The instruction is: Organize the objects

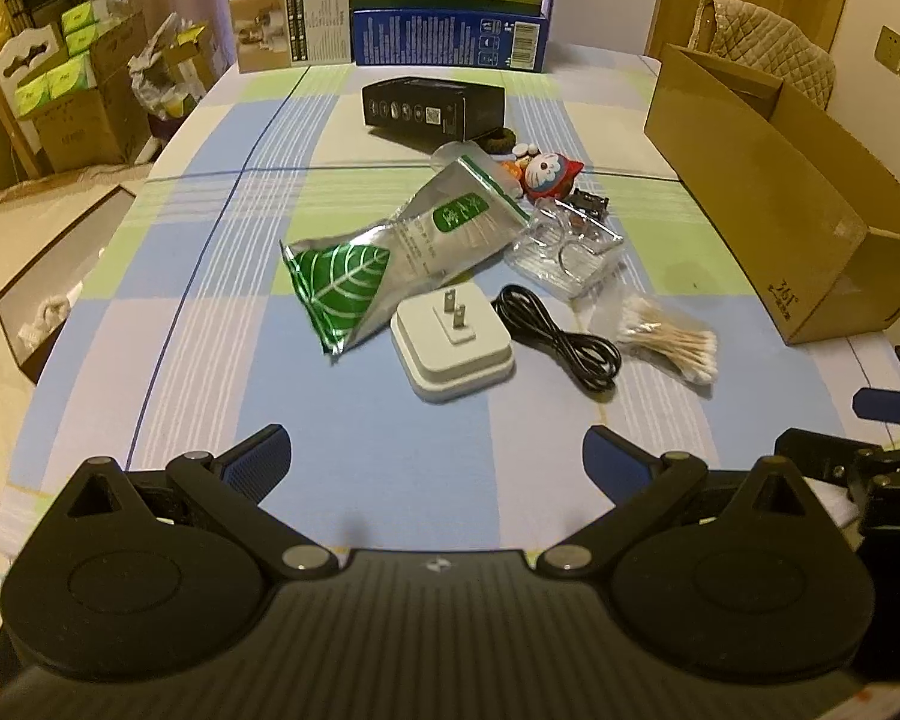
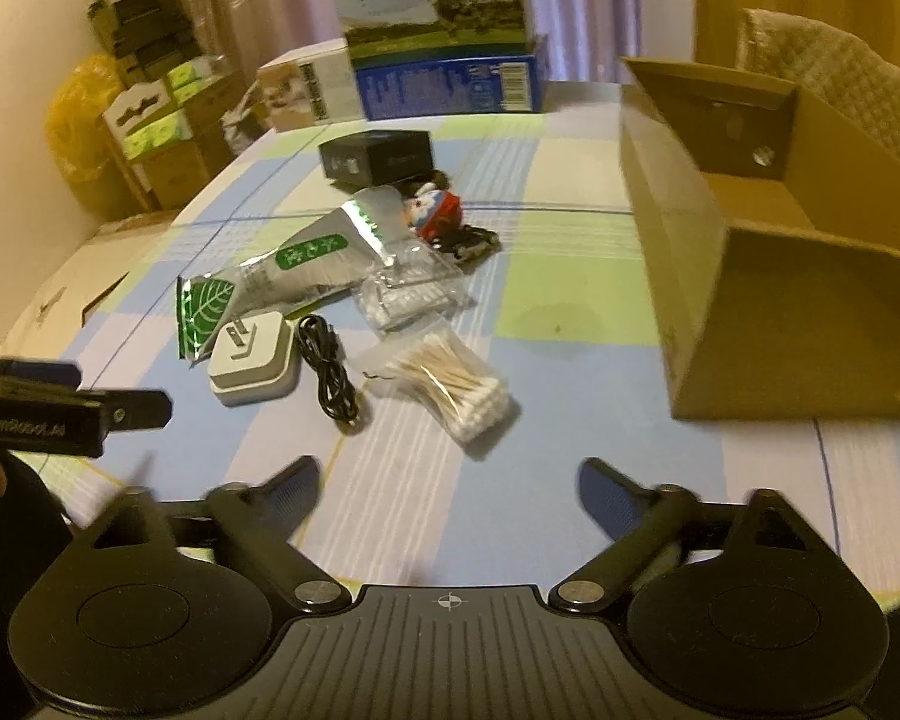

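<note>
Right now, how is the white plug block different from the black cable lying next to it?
The white plug block is a chunky rounded square; the black cable is thin and bunched in loops. The plug block is pale and has two metal prongs sticking up; the cable is dark and lies flat. In the left wrist view the plug block sits left of the cable. Both rest on the checked tablecloth, and neither gripper is touching them.

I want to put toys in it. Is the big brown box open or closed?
Open. The brown box has no lid over its top, and the right wrist view looks down onto its bare inside wall and floor.
</note>
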`<action>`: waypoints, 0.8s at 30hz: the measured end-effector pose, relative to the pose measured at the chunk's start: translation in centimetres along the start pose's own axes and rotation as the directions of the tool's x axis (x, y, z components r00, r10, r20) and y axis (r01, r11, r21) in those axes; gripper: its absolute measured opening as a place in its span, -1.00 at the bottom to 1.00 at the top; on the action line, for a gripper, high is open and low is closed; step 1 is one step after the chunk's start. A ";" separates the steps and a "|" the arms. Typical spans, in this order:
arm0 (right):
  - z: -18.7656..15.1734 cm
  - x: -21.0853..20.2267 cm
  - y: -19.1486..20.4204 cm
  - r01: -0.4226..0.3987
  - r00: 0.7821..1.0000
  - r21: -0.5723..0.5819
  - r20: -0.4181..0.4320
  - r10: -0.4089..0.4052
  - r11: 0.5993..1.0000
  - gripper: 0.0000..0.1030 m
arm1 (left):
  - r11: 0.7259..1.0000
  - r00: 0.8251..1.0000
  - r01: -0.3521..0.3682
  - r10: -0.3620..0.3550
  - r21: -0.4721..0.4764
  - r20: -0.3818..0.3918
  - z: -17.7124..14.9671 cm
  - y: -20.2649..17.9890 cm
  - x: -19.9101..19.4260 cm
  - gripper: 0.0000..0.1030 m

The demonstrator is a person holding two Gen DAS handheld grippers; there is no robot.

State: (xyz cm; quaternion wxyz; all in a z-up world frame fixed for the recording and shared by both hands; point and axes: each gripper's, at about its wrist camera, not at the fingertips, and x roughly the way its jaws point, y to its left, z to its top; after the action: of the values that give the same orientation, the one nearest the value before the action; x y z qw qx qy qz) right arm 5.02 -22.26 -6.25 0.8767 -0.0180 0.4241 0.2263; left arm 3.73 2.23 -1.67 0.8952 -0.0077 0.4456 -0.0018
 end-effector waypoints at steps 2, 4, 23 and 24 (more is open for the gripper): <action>0.4 0.8 0.0 -0.009 1.000 -0.027 -0.008 0.008 1.000 0.54 | 1.000 1.000 -0.011 0.011 0.010 0.007 0.3 0.0 0.7 0.98; 0.8 1.8 0.0 -0.010 1.000 -0.056 -0.011 0.009 0.998 0.50 | 1.000 1.000 -0.010 0.010 0.020 0.008 0.7 0.1 1.4 0.98; 3.3 9.9 -0.8 -0.018 0.995 -0.217 -0.097 -0.003 0.976 0.17 | 1.000 1.000 0.002 -0.001 0.011 -0.031 3.5 0.3 8.6 0.91; 3.5 10.3 -0.9 -0.022 0.995 -0.222 -0.099 0.000 0.975 0.10 | 1.000 0.999 0.000 0.001 0.011 -0.032 3.5 0.4 8.7 0.91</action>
State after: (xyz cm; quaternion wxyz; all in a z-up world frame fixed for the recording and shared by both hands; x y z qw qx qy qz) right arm 13.47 -18.31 -11.94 0.8460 -0.1250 0.4388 0.2760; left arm 11.75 2.54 -6.50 0.8880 -0.0027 0.4598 -0.0041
